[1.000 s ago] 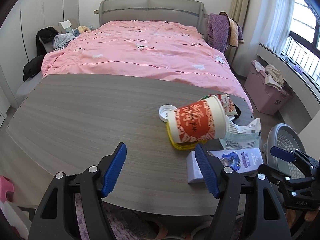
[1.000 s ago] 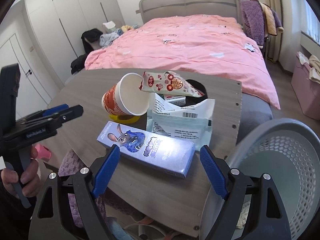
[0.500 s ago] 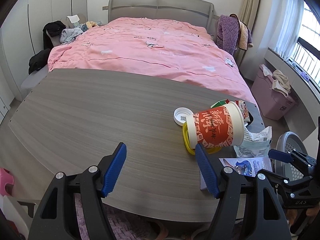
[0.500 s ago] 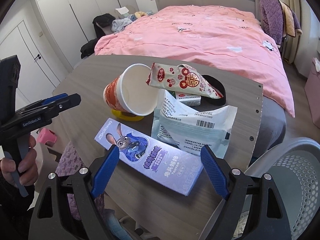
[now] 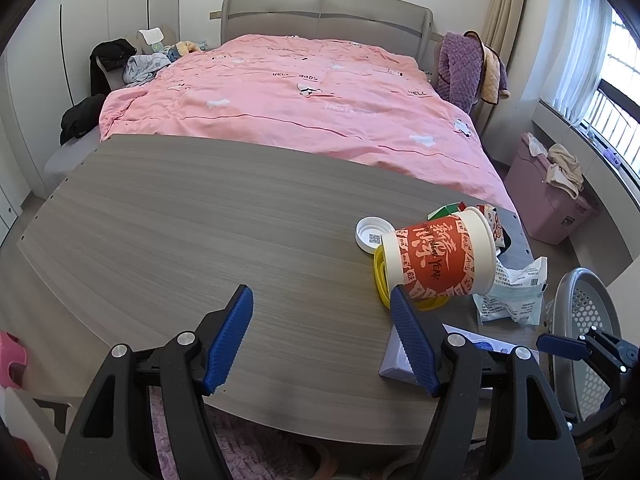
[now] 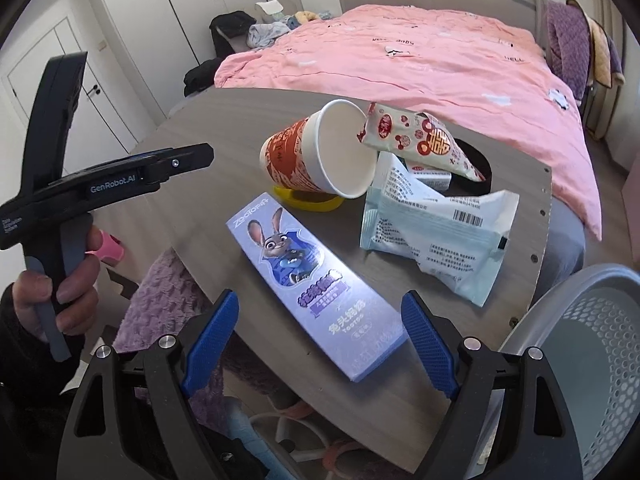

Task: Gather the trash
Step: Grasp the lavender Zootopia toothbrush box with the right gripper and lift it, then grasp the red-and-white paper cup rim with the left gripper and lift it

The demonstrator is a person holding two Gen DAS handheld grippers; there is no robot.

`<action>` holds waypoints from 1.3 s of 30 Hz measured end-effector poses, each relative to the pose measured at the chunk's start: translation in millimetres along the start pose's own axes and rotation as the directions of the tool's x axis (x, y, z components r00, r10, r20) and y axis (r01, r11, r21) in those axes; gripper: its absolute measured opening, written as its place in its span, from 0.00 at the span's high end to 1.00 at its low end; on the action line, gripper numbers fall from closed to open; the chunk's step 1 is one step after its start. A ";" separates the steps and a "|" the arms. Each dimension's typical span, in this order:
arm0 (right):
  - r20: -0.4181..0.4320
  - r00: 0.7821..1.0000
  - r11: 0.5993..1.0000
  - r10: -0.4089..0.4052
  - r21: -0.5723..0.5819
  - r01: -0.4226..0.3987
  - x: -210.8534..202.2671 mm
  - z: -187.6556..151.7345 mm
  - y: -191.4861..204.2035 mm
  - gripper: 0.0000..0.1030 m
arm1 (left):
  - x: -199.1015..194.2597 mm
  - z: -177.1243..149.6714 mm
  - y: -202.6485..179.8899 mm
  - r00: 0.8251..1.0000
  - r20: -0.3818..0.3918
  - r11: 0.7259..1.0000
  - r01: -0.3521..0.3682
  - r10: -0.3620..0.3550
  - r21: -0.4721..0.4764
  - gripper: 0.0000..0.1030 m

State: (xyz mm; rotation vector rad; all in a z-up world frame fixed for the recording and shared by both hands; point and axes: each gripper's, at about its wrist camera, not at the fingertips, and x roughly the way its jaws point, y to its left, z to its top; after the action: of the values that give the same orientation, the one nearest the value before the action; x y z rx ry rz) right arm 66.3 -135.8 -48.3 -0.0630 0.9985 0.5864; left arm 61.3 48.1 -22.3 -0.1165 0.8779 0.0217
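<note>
Trash lies at the right end of a grey wooden table [image 5: 200, 240]. A red and white paper cup [image 5: 440, 256] [image 6: 320, 156] lies on its side over a yellow ring [image 6: 308, 201], beside a white lid [image 5: 370, 234]. A purple toothpaste box [image 6: 316, 292] [image 5: 404, 360] lies nearest the edge, by a pale blue packet [image 6: 436, 232] and a red-patterned wrapper [image 6: 420, 140]. My right gripper [image 6: 320, 344] is open, its fingers either side of the box's near end. My left gripper [image 5: 324, 340] is open and empty above the table's near edge, left of the cup.
A grey perforated basket [image 6: 592, 344] [image 5: 580, 312] stands on the floor off the table's right end. A bed with a pink cover [image 5: 300, 100] lies behind the table. A pink storage box [image 5: 548, 196] sits by the window. A round hole [image 6: 478, 166] is in the tabletop.
My left gripper has drawn back and left, so the cup sits further right. My right gripper has moved closer to the toothpaste box, now between its fingers.
</note>
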 end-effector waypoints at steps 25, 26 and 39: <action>-0.099 0.992 0.966 -0.080 -0.253 0.053 49.8 11.0 47.9 0.55 | -13.0 5.1 25.3 0.999 0.033 0.999 -0.011 0.013 -0.050 0.34; -0.094 0.993 0.969 -0.075 -0.243 0.050 48.6 9.3 48.2 0.56 | -13.0 5.5 25.9 0.999 0.034 0.999 -0.011 0.013 -0.050 0.34; 0.025 0.997 0.997 -0.073 -0.016 0.074 5.0 -21.8 42.9 0.57 | -21.6 3.8 11.7 1.000 0.030 1.000 0.007 -0.006 -0.028 0.34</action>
State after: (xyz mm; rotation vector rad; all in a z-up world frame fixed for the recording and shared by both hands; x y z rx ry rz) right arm 30.3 -104.1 -55.4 -0.1068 0.9633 0.5272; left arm 49.6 60.7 -4.3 -0.1451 0.8474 0.0297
